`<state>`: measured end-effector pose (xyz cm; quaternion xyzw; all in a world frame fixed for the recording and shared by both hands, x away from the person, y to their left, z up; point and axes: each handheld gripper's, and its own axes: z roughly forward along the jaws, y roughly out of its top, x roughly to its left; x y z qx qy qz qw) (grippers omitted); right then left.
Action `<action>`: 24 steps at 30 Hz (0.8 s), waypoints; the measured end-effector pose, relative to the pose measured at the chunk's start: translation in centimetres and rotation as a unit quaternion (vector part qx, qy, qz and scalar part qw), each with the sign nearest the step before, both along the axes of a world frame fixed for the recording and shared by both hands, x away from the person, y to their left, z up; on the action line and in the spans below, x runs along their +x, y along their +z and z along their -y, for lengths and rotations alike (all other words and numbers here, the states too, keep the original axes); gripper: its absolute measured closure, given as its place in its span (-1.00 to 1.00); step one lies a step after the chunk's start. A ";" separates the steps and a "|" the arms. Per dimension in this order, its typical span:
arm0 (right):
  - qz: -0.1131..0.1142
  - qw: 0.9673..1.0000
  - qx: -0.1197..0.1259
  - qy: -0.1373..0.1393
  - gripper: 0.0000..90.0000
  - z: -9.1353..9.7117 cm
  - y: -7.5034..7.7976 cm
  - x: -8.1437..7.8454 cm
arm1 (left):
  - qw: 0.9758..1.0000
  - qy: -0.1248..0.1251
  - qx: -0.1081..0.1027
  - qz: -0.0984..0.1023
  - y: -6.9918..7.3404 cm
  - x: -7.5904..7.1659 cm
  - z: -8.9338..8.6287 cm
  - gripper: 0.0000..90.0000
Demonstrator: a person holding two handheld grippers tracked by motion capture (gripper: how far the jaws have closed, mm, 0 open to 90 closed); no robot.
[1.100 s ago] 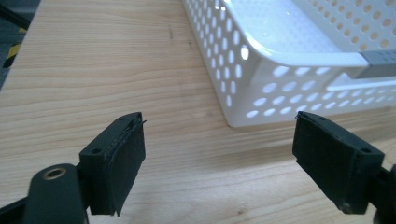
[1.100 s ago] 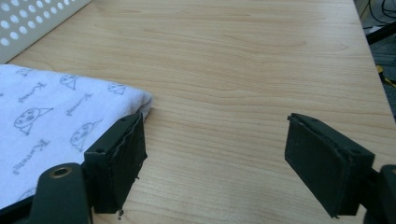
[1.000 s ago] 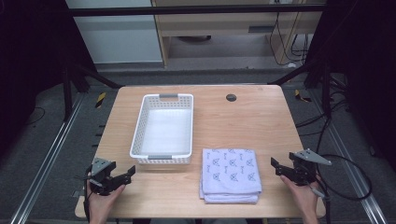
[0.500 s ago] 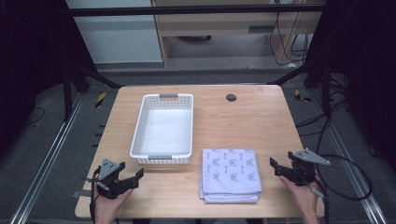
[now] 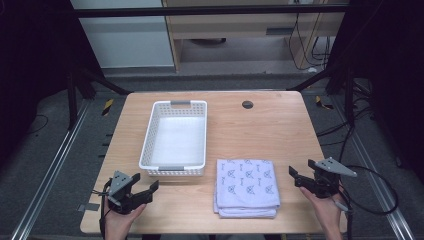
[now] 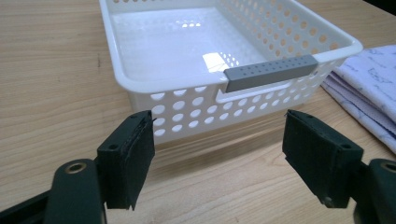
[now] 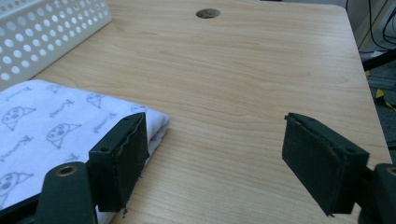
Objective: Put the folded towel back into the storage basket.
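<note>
Hovering with jaws spread: left tool (image 5: 145,190) facing the basket (image 5: 175,170) short end; right tool (image 5: 299,176) just right of the folded cloth (image 5: 246,186), lying near-centre on the surface (image 5: 270,130), nearer the right.

- a light wooden table (image 5: 260,130) with rounded corners; a small dark round hole (image 5: 247,104) near its far edge
- an empty white perforated plastic basket (image 5: 176,137) left of centre
- a folded white printed cloth (image 5: 246,186) just beside the basket's near right corner
</note>
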<state>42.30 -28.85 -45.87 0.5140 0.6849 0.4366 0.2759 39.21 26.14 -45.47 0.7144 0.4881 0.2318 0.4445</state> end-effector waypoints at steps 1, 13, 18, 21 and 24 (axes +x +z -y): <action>0.003 1.000 -0.001 0.002 -0.49 -0.1 0.1 0.0 | 1.000 -0.002 -0.001 -0.002 0.0 0.0 0.2 -0.46; 0.009 1.000 -0.009 0.025 -0.48 -1.5 0.8 -0.1 | 1.000 -0.023 0.000 0.005 0.8 -0.5 1.5 -0.44; 0.010 0.999 -0.007 0.031 -0.49 -1.8 0.9 0.0 | 1.000 -0.028 0.005 0.013 1.2 -0.6 2.1 -0.43; 0.006 0.999 -0.008 0.036 -0.48 -2.2 0.9 0.0 | 0.999 -0.031 0.006 0.017 1.6 -0.6 2.5 -0.43; 0.005 0.999 -0.009 0.040 -0.48 -2.4 0.9 0.1 | 0.999 -0.035 0.005 0.018 1.8 -0.6 2.8 -0.42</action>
